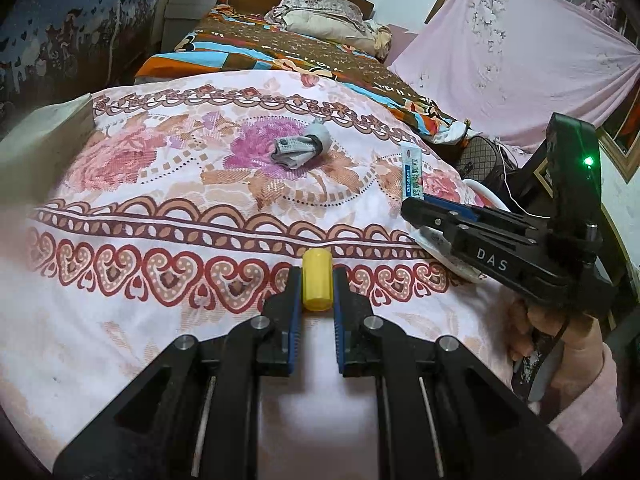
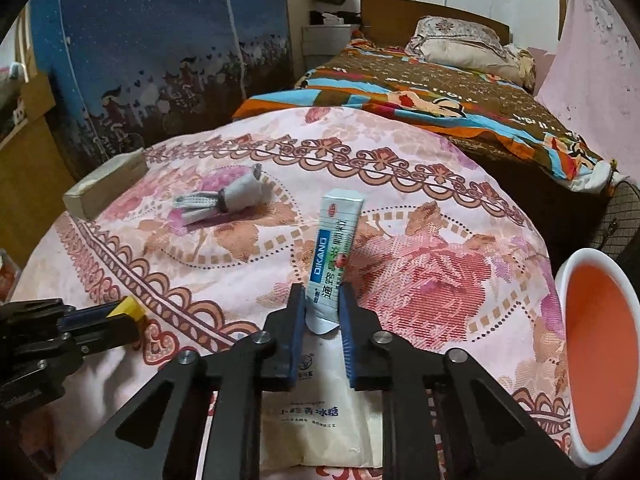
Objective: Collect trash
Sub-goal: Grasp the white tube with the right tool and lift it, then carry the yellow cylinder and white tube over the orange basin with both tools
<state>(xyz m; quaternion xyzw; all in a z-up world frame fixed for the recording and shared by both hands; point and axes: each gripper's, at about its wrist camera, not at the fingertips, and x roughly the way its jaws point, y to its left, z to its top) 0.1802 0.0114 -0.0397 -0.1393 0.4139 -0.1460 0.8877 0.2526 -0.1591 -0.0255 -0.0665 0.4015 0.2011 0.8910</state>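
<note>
Yellow plastic, a small capped bottle (image 1: 317, 280), sits clamped between the blue pads of the left gripper (image 1: 317, 296), held low over the floral cloth (image 1: 160, 184) that covers the worktop. The right gripper (image 2: 322, 312) is closed on the lower end of a white and blue toothpaste tube (image 2: 334, 256), which stands nearly upright above the cloth. Under that gripper a flat white paper packet (image 2: 320, 424) lies near the cloth's near edge. Farther in, around the middle of the cloth, a grey bundle of fabric (image 1: 302, 148) lies alone, well apart from both grippers, with bare cloth all round it. At the far left corner a pale block (image 2: 106, 188) sits along the edge. Off the right edge, just beside the cloth, stands a white bin with an orange inside (image 2: 600, 360), its mouth facing the right gripper. Beyond the far edge a bed (image 2: 440, 92) with a patterned cover stretches away.
</note>
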